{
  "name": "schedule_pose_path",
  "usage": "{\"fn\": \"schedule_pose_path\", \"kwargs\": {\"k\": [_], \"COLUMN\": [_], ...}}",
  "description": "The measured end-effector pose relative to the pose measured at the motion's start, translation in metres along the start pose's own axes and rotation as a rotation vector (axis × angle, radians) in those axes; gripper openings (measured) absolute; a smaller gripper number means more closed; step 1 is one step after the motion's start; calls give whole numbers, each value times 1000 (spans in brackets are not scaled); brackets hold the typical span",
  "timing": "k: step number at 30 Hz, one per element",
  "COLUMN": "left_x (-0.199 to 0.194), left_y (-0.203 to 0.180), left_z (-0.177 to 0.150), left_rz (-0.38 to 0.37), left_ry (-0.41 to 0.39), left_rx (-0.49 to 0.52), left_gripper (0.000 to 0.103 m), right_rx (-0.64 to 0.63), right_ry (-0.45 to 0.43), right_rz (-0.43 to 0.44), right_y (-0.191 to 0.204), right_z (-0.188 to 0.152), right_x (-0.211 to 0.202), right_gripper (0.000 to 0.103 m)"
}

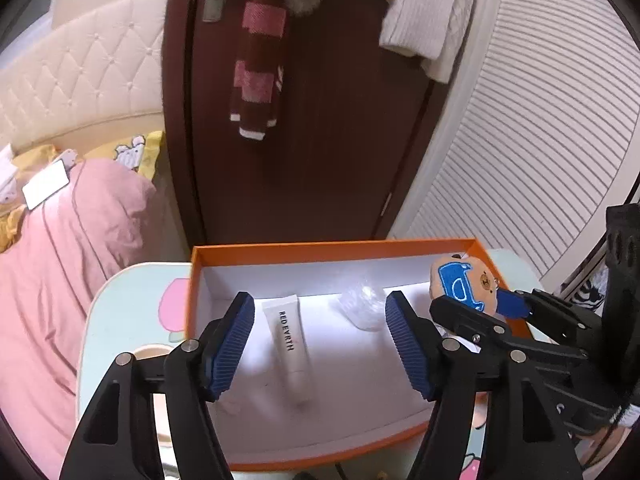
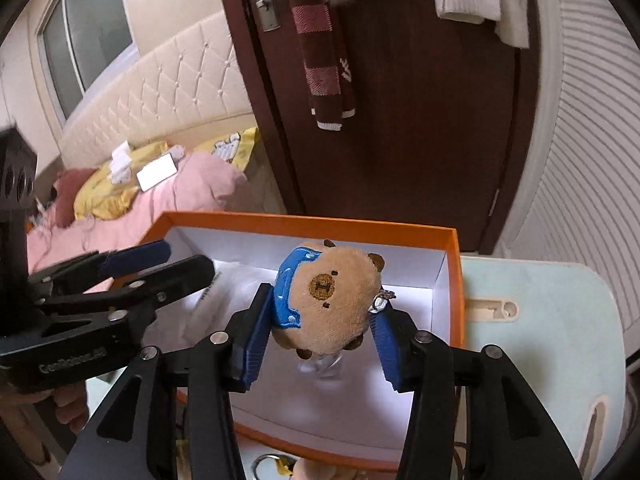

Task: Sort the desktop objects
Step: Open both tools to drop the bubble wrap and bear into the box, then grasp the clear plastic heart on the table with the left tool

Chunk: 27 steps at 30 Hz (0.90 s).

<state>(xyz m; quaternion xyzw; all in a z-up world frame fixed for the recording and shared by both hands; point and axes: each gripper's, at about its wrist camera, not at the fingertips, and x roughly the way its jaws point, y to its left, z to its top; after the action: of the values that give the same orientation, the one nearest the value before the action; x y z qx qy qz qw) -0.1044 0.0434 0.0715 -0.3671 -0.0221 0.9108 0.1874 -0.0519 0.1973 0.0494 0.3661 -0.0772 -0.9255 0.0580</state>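
An orange box point(image 1: 328, 249) with a white inside stands on a small pale table. In it lie a white tube point(image 1: 289, 344) and a clear crumpled plastic piece point(image 1: 362, 306). My left gripper point(image 1: 320, 344) is open and empty above the tube. My right gripper point(image 2: 320, 336) is shut on a brown plush toy with a blue patch point(image 2: 332, 304) and holds it over the box point(image 2: 452, 280). The toy point(image 1: 464, 282) and the right gripper also show at the box's right side in the left wrist view. The left gripper point(image 2: 160, 264) shows at the left in the right wrist view.
The pale table point(image 2: 552, 320) carries the box. A bed with a pink quilt point(image 1: 72, 264) lies to the left. A dark brown door point(image 1: 320, 140) with hanging clothes stands behind. A slatted white cabinet point(image 1: 540, 140) is at the right. A key ring point(image 2: 272, 466) lies by the box's near edge.
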Motion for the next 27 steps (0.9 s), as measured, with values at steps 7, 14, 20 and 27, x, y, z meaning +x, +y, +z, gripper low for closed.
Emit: {"fn": "schedule_pose_path", "kwargs": {"k": [7, 14, 20, 27], "left_x": [-49, -97, -118, -112], "left_y": [5, 9, 17, 21], "left_z": [-8, -34, -82, -162], "left_rz": [4, 33, 56, 58], "left_ry": [-79, -120, -76, 40], "left_rx": [-2, -2, -28, -80], "left_gripper": [69, 71, 73, 73], "right_rx": [-23, -38, -81, -148], "right_ry": [-66, -185, -222, -73], "right_rz": [6, -27, -29, -97], "right_y": [2, 9, 10, 8], "right_z": [0, 1, -30, -109], "right_x": [-23, -60, -113, -124], "right_gripper": [87, 91, 91, 91]}}
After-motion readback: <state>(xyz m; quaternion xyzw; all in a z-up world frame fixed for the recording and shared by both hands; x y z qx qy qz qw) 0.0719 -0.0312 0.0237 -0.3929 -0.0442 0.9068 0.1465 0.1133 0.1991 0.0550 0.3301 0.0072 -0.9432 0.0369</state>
